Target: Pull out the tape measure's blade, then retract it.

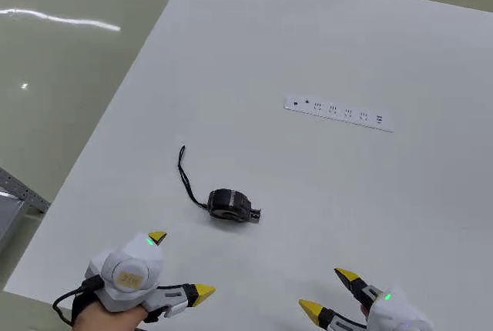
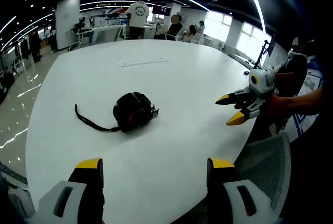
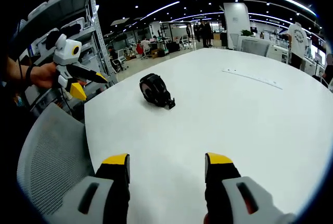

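A black tape measure [image 1: 231,205] lies on the white table [image 1: 323,46] with its black wrist strap [image 1: 185,177] trailing to the left; its blade is inside the case. It also appears ahead of the jaws as the tape measure [image 2: 134,111] in the left gripper view and the tape measure [image 3: 155,90] in the right gripper view. My left gripper [image 1: 179,265] hovers open near the table's front edge, below and left of the tape. My right gripper [image 1: 330,293] is open at the front right, holding nothing. The left gripper [image 2: 149,164] and right gripper [image 3: 162,159] show wide gaps.
A long white power strip [image 1: 339,113] lies flat on the table beyond the tape measure. Glossy floor [image 1: 69,77] borders the table's left edge. A grey mesh chair [image 3: 49,156] stands at the near edge. People stand in the distance [image 2: 138,13].
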